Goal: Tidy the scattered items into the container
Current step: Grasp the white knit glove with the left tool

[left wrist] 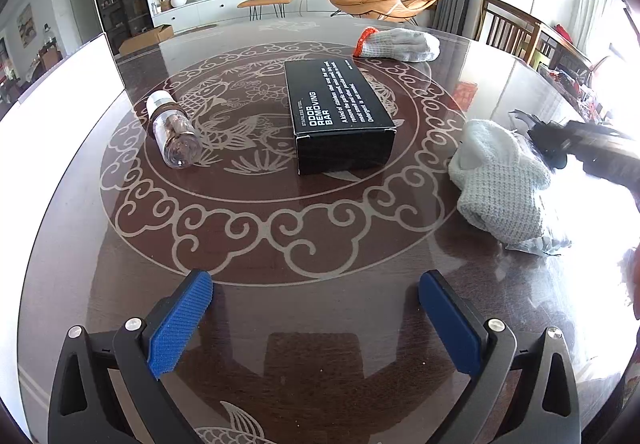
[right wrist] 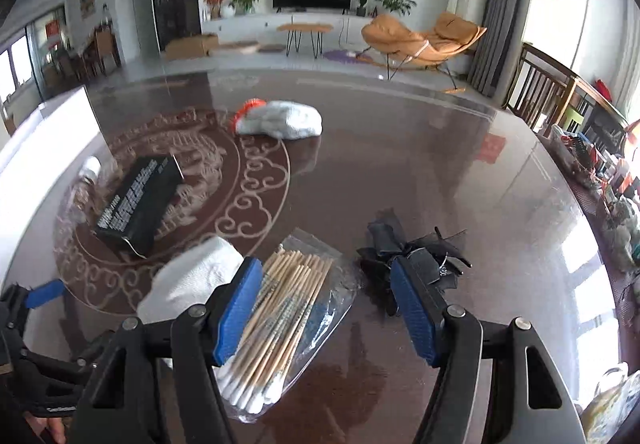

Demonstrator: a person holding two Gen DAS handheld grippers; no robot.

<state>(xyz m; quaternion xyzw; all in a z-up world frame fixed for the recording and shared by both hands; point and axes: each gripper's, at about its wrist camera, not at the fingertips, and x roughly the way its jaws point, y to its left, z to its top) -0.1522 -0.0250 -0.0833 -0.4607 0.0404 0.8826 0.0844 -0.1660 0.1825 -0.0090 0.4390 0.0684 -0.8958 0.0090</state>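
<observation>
Lying between the wide-spread blue pads of the right gripper (right wrist: 332, 308), a clear bag of cotton swabs (right wrist: 280, 324) is seen on the dark table (right wrist: 460, 172), long axis angled toward the upper right. The left gripper (left wrist: 316, 320) is held wide and empty, farther off.

Daylight enters from the right of both frames, overexposing that edge. The glossy table (left wrist: 280, 244) shows glare and reflections. Fisheye distortion bends the borders; corners are vignetted black.
</observation>
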